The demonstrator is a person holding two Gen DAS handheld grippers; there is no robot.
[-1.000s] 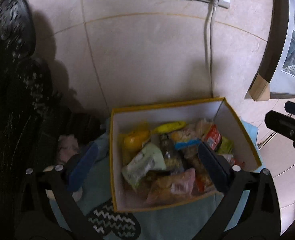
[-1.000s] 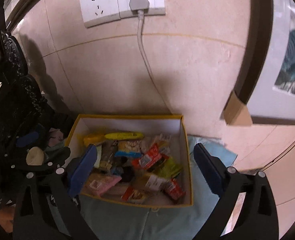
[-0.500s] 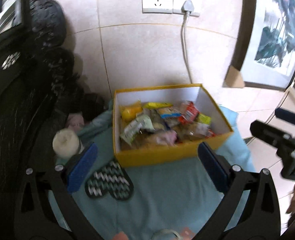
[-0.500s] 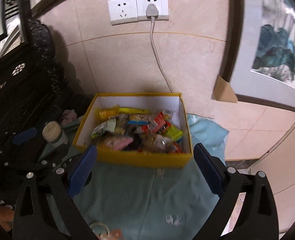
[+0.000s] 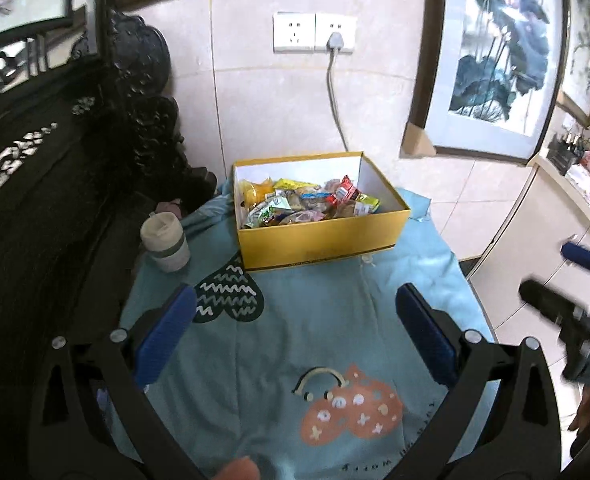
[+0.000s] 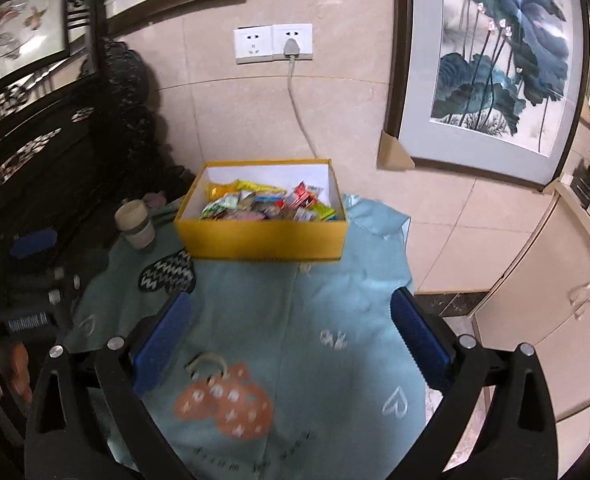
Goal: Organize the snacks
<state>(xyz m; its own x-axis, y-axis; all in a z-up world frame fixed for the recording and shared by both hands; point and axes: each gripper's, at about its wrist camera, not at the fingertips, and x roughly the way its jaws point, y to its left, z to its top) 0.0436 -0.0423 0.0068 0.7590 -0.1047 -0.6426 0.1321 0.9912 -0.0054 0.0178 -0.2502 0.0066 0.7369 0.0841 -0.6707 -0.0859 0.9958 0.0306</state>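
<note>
Beige wall tiles with a double socket (image 5: 314,38) and framed lotus paintings back a counter (image 5: 327,344) draped in a teal cloth; on its far side sits the yellow box (image 5: 323,238), heaped with bright snack packets (image 5: 307,204). Over the last second both grippers have drawn well back: the box, which filled each view, is now small and far off, with bare cloth between it and the jaws. That reads as the packing finished, or a retreat before fetching more. Left gripper (image 5: 295,332) and right gripper (image 6: 291,328) both have their jaws spread wide, holding nothing. Only the left view shows the right gripper's blurred body at its right edge; the right view alone shows the left gripper's blue pad (image 6: 35,242) beyond the lidded cup (image 6: 135,226), plus cabinet doors (image 6: 567,312) on the right
</note>
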